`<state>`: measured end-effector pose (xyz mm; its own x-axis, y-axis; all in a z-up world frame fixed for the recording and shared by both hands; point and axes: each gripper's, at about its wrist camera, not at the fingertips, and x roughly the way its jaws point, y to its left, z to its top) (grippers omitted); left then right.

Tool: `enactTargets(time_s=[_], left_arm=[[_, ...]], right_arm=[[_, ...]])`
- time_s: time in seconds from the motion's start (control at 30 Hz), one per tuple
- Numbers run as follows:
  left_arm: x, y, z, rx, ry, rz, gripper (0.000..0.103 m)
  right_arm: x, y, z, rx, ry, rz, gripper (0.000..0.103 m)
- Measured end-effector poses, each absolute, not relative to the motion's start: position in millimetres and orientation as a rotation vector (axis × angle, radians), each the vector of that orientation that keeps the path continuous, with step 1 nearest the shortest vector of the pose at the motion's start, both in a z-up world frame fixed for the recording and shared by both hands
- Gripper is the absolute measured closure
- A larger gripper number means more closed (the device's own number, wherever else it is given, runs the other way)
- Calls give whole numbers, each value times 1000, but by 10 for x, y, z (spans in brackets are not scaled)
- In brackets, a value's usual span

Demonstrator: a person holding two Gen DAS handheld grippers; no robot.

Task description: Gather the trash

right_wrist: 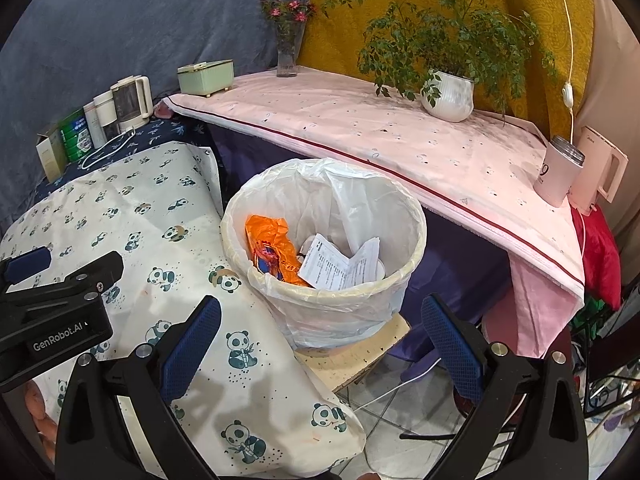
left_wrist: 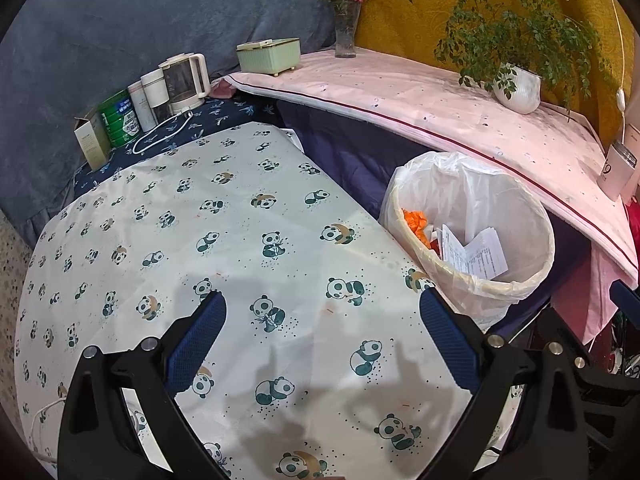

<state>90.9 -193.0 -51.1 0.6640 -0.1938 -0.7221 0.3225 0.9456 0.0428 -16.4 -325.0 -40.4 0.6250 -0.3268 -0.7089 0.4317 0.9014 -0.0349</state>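
Both tongs, left gripper point(left_wrist: 320, 308) and right gripper point(right_wrist: 320, 312), are held spread, empty; round plastic-lined bin point(right_wrist: 404, 276), holding crumpled paper point(right_wrist: 340, 266) and orange wrapper point(right_wrist: 272, 240), is seen ahead of the right.

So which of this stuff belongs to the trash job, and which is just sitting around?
Job:
trash bin
orange wrapper, in the bin
printed papers, in the bin
both tongs, open and empty: left, right

Just there:
kettle
green can
green box
flower vase
potted plant

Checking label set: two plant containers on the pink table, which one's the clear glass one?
The flower vase at the table's back corner: clear glass, pink blooms. The plant pot is opaque white and ribbed.
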Motion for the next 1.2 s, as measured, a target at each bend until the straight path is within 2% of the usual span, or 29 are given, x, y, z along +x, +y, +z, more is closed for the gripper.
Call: enactTargets(time_s=[0.37, 1.2], left_arm=[[876, -1919, -550, 175, 813, -261, 10], [704, -1848, -322, 187, 727, -265, 10]], right_arm=[[-178, -3215, -425, 144, 789, -431, 6], [-321, -3167, -254, 159, 747, -433, 6]])
